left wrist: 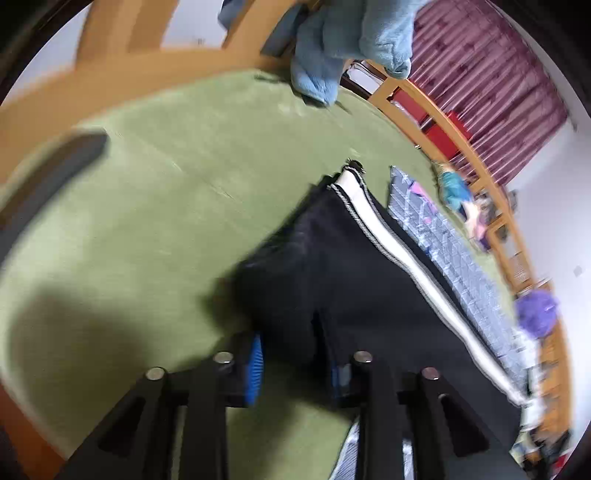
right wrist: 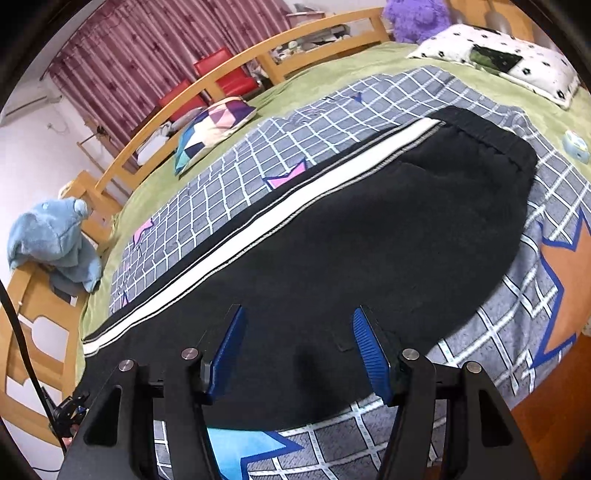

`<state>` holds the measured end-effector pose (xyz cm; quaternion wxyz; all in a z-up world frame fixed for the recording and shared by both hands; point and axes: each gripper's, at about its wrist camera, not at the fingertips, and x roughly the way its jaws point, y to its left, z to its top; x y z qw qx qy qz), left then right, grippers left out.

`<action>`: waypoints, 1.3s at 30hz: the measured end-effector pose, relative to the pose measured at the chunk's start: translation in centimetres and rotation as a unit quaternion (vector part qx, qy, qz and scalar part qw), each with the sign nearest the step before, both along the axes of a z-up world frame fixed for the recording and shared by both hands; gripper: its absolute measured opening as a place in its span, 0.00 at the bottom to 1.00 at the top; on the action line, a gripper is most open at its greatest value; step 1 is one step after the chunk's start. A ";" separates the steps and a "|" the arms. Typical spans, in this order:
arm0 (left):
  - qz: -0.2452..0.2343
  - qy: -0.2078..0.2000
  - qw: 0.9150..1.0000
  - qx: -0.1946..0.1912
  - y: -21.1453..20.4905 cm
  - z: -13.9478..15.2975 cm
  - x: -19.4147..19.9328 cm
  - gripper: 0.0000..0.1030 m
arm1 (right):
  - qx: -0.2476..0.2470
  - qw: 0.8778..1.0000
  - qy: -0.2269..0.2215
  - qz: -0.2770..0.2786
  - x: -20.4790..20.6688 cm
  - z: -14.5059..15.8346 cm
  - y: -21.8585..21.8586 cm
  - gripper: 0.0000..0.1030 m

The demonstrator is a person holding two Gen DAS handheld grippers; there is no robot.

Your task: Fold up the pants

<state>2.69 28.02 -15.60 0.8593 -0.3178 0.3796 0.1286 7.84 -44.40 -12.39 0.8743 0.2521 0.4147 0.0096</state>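
On the bed (right wrist: pixel 399 55), a green sheet covers the mattress and a grey checked blanket (right wrist: pixel 236 173) lies along it. At the foot-end corner on the left of the right wrist view, a light blue plush toy (right wrist: pixel 51 236) slumps against the wooden frame. Next comes a patterned cushion (right wrist: pixel 214 129) near the far rail, by the blanket's edge. The black pants (right wrist: pixel 332 236), with a white side stripe, lie stretched lengthwise on the blanket, waistband toward the head end, where a white pillow (right wrist: pixel 498 55) sits at the far right corner beside a purple plush toy (right wrist: pixel 417 14).

The left gripper (left wrist: pixel 295 354) has a bunched fold of the black pants between its blue pads near the leg end, where the cloth runs onto the bare green sheet; the pads press in on it from both sides, so it is gripping the pants. The right gripper (right wrist: pixel 299 350) hangs over the middle of the pants near the bed's front edge, its jaws standing apart with nothing clamped between them.
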 end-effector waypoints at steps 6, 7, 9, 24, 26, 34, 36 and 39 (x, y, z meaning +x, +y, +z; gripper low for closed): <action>-0.005 -0.042 0.995 0.087 -0.8 5.2 -1.0 0.44 | -0.034 0.999 0.015 0.038 2.3 -1.5 1.7 0.58; -0.015 -0.054 0.995 0.084 -1.0 5.6 -0.7 0.45 | -0.043 0.998 0.026 0.041 2.8 -2.2 1.9 0.58; -0.053 -0.067 0.993 0.081 -2.0 6.1 0.7 0.49 | -0.057 0.995 0.059 0.048 3.9 -4.2 2.1 0.58; -0.092 0.009 0.979 0.184 -6.0 3.8 7.0 0.42 | -0.104 0.991 0.000 0.090 5.6 -1.4 2.8 0.59; -0.103 0.004 0.980 0.169 -6.2 4.4 9.0 0.42 | -0.111 0.987 -0.022 0.112 8.0 -0.4 4.3 0.59; -0.143 -0.012 0.984 0.103 -7.7 5.0 14.4 0.49 | -0.159 0.938 -0.076 0.298 19.3 0.3 13.7 0.62; -0.147 -0.017 0.984 0.099 -8.1 4.6 15.0 0.50 | -0.184 0.915 -0.057 0.355 21.9 -1.2 16.4 0.62; -0.156 -0.008 0.984 0.090 -8.5 3.3 15.3 0.50 | -0.201 0.895 -0.019 0.399 23.7 -3.5 18.4 0.52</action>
